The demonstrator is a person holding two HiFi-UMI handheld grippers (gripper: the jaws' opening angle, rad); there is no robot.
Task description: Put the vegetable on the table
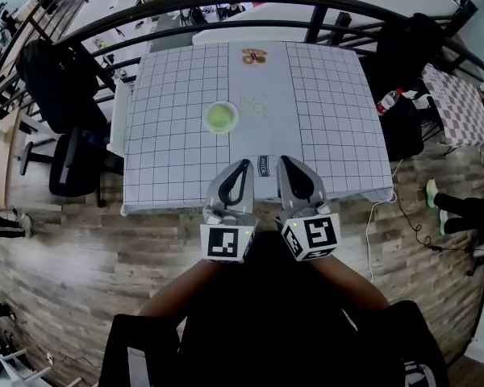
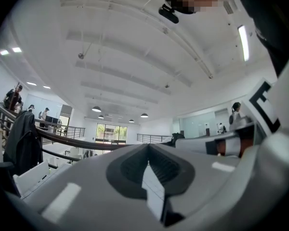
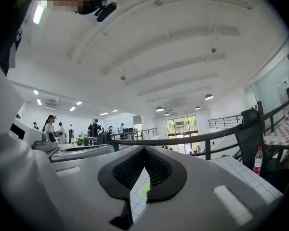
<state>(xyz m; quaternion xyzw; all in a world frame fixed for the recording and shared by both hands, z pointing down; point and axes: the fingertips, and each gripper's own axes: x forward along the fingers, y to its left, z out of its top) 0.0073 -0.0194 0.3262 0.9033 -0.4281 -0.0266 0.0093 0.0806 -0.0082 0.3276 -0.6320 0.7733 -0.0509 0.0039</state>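
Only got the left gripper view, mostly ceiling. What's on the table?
Observer: A round dish with something green in it, near the middle of the grid-cloth table.
Operator: Anything near it?
Observer: A few pale pieces to its right, apart from it; too small to identify.
Operator: Right gripper status?
Observer: The right gripper has its jaws together with nothing between them. It is over the table's near edge, beside the left gripper.
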